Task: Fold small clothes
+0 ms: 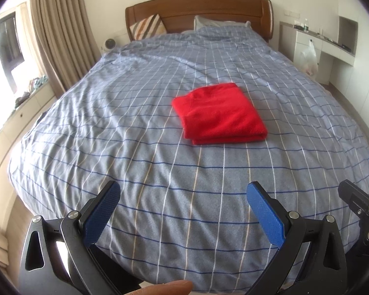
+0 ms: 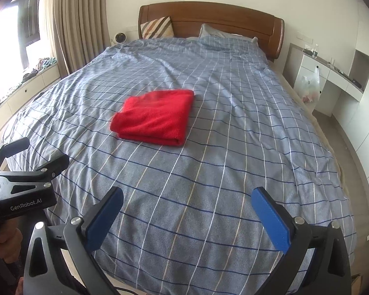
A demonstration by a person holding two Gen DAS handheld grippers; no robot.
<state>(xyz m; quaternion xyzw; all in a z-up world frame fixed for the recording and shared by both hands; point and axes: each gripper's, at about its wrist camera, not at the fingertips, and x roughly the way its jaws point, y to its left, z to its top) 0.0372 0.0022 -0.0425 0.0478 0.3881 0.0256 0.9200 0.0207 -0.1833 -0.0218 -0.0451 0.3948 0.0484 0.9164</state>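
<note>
Nearest: left gripper (image 1: 183, 212), fingers (image 1: 102, 215) spread wide with nothing between them, poised above the foot of the bed; a fingertip of the holding hand (image 1: 168, 289) shows at the bottom edge of the left wrist view. Beside it: right gripper (image 2: 187, 217), fingers (image 2: 270, 221) likewise wide and empty, also over the foot of the bed. Both stand well apart from the cloth. Middle: red garment (image 1: 219, 113), lying on the blue checked bedcover (image 1: 135, 147) near the bed's centre, already in a compact, squared, multi-layer fold with its edges roughly aligned. Far: striped cushion (image 1: 148, 25) and pillow against the wooden headboard (image 1: 199, 8); curtain at left; white desk at right. Step judged: fold complete, both tools clear. Next move, if any, calls for a fresh item, none being visible here, or a light tidying of the stacked front edge.
</note>
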